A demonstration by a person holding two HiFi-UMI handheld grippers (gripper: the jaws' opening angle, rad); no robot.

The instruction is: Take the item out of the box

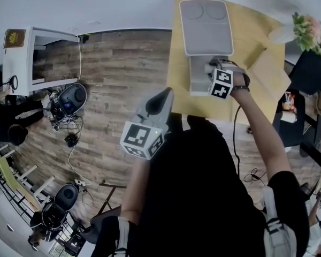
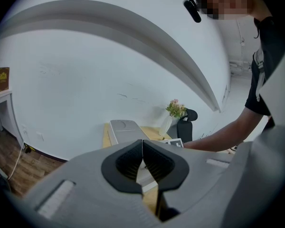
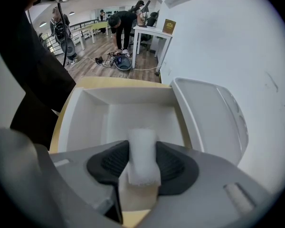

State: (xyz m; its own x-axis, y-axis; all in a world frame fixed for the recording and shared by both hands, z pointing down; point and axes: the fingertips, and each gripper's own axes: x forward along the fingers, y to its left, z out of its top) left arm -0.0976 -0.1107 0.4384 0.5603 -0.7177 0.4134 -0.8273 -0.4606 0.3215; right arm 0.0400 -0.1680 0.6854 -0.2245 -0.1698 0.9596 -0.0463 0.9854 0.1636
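right gripper: pinches the white block, one pad on each side of it.
white block: between the right pads, upright, its top out past the fingertips, over the near wall of the box.
box: open, just ahead of the right fingertips.
left gripper: pads pressed together, nothing between them, well apart from the box.

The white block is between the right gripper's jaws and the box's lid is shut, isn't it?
No, the lid is open, swung back from the box, as the right gripper view shows. The white block is between the right gripper's jaws.
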